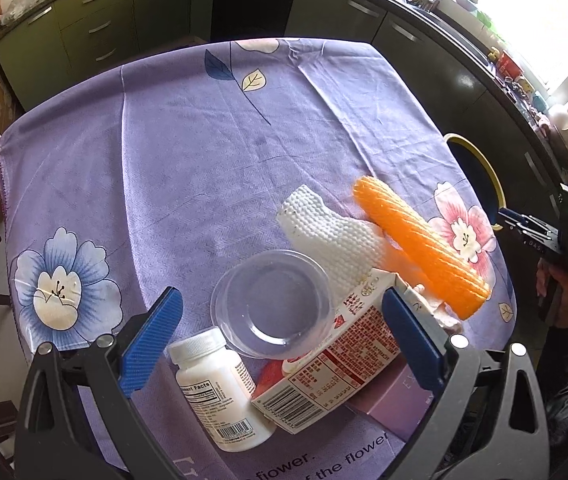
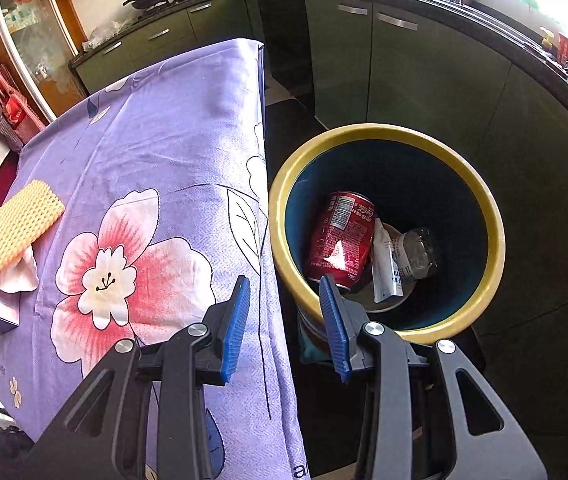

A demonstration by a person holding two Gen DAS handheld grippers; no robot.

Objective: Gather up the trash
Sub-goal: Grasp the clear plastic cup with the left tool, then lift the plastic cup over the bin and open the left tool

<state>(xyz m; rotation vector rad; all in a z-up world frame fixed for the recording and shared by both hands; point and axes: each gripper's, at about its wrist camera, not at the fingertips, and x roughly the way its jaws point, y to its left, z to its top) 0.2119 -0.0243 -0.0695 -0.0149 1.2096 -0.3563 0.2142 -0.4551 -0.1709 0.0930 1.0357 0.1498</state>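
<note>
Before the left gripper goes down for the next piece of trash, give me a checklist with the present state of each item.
1. Left gripper open, nothing held: ok.
2. Clear plastic cup between its fingers: ok.
3. Cup free of neighbours: not ok; it rests against the printed carton, beside the white pill bottle.
4. Right gripper empty: ok.
5. Yellow-rimmed bin has room: ok; only a red can and wrappers at the bottom.
6. Cup empty: cannot tell for certain.
</note>
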